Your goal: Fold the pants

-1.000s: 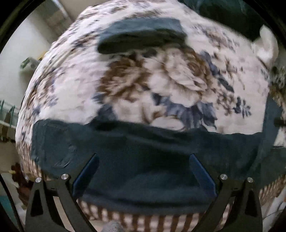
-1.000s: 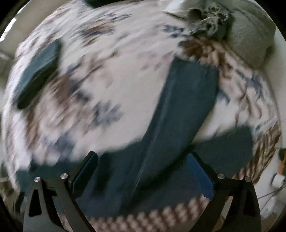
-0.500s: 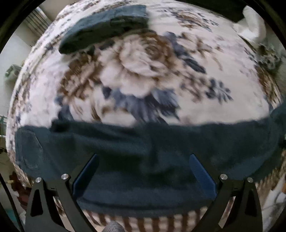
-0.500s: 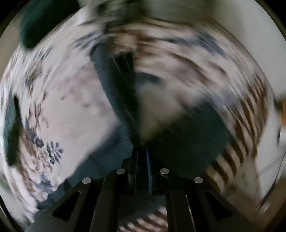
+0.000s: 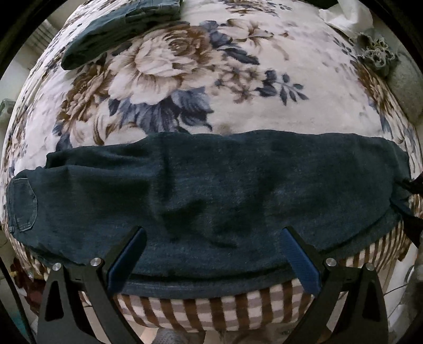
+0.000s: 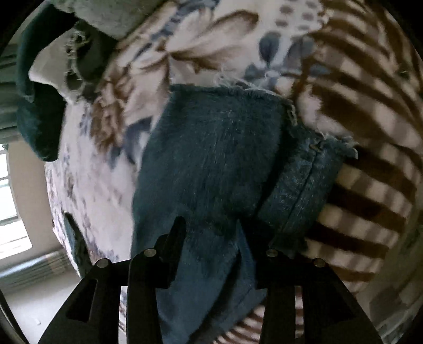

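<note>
Dark blue jeans (image 5: 211, 195) lie sideways along the near edge of a floral blanket (image 5: 185, 87), legs stacked, back pocket at the left. My left gripper (image 5: 211, 248) is open and hovers over the middle of the jeans, holding nothing. In the right wrist view the frayed leg hems (image 6: 224, 148) lie at the bed's edge. My right gripper (image 6: 219, 238) sits over the leg end with denim bunched between its fingers; one finger is hidden under the cloth.
Another folded dark pair (image 5: 116, 29) lies at the far left of the bed. A white cloth (image 5: 346, 16), a frayed grey garment (image 5: 378, 55) and a grey cushion (image 5: 407, 84) sit at the far right. The striped blanket border (image 5: 211, 309) hangs over the near edge.
The right gripper swung fast to the leg ends, shut, and now has denim between its fingers. The left gripper stayed open while its view rose, showing the whole jeans.
</note>
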`<state>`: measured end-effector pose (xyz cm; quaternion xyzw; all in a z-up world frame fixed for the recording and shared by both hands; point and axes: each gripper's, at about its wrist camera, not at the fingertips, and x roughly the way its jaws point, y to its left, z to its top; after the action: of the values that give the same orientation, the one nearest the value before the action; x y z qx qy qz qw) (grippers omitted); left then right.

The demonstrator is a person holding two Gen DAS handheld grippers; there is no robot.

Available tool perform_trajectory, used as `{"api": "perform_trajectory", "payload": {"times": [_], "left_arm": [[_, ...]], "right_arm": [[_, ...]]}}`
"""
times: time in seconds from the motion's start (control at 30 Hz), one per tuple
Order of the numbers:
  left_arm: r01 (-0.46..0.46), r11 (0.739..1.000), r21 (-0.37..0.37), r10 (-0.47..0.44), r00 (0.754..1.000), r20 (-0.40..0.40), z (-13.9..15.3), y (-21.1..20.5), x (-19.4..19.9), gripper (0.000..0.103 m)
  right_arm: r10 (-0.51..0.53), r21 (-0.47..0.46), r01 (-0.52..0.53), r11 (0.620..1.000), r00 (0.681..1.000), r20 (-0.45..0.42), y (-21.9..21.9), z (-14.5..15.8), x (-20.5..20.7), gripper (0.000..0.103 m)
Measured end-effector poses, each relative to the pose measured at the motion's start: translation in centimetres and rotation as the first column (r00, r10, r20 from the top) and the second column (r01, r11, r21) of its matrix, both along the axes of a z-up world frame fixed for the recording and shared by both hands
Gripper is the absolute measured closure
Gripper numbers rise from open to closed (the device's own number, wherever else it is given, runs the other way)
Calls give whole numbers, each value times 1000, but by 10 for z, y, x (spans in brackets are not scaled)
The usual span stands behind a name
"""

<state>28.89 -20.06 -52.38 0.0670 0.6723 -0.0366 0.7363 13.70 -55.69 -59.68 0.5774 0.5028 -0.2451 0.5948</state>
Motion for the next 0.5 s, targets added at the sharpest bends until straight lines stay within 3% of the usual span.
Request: {"api": "perform_trajectory", "payload": {"times": [0.03, 0.13, 0.23, 0.27, 0.37, 0.43, 0.5], "left_arm": [[-1, 1000, -1, 1, 1000, 0, 0, 0, 0, 0], [-5, 1000, -17, 5, 1000, 7, 5, 3, -2, 0], [-9, 1000, -23, 9, 1000, 2, 11, 13, -9, 0], [-15, 1000, -24, 15, 1000, -3, 12, 18, -12, 0], [-61, 998, -34, 61, 998, 5, 18, 41, -18, 0], [-97, 995, -28, 98, 995, 24, 24, 62, -20, 0], [-158, 987, -28, 159, 986, 46, 32, 95, -23, 0]], "right_arm": [[21, -43, -22, 999, 999, -29, 0, 2, 3, 101], [69, -135, -72, 988, 997, -23, 1, 30, -3, 103], [43, -229, -57, 972, 997, -62, -12, 54, -26, 103], [33, -223, -48, 974, 997, -72, -21, 50, -31, 102], [76, -17, -77, 997, 997, -32, -27, 20, -27, 101], [209, -29, -209, 977, 978, -20, -2, 29, -9, 89], [329, -27, -328, 944, 944, 10, 41, 39, 15, 47]]}}
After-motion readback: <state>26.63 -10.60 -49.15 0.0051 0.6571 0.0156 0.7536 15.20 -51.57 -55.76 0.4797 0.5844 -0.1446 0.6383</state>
